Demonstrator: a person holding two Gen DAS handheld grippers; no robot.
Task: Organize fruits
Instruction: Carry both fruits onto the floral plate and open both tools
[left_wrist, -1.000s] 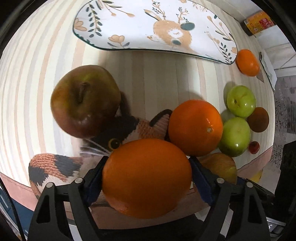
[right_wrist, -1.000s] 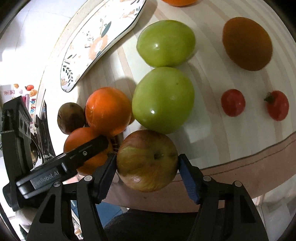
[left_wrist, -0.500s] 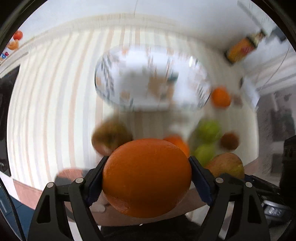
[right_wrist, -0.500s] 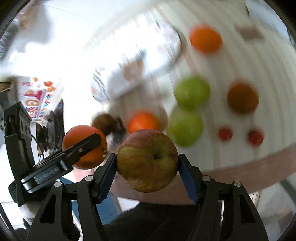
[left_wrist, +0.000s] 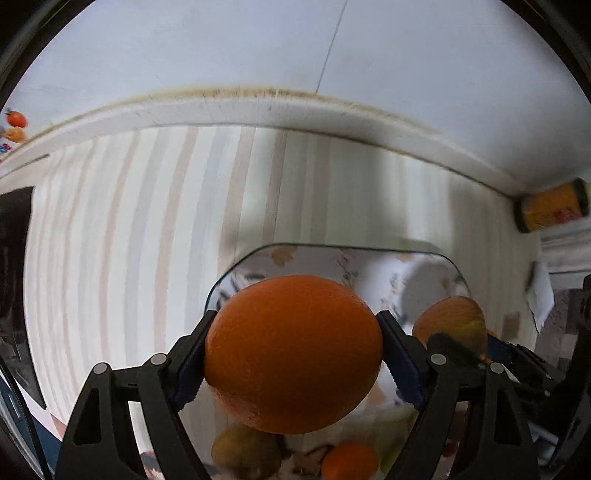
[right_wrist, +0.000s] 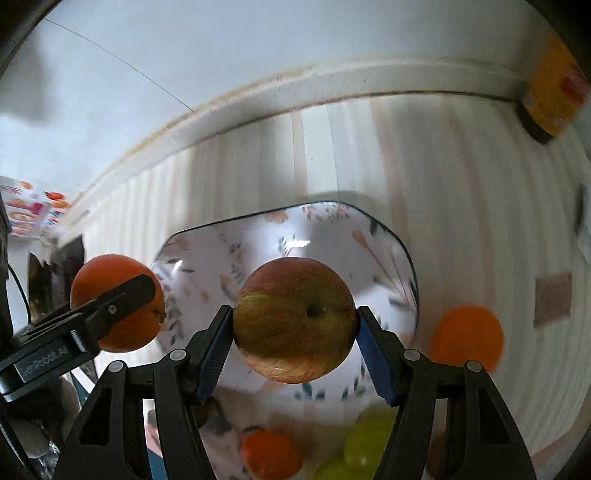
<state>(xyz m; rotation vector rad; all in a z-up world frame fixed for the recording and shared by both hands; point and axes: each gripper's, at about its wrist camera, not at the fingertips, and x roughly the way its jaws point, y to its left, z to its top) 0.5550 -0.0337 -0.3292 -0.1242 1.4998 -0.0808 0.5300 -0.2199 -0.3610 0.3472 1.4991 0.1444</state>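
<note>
Here the left gripper clamps a smooth orange, the right gripper a red-green apple; both jaws hold fruit above the floral tray.

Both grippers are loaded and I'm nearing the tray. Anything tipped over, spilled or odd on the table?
One thing: the yellow can at the table's far right edge, against the wall, appears to lie on its side. Otherwise nothing stands out: the left gripper holds the orange, the right gripper the apple, and the floral tray shows no spill.
</note>
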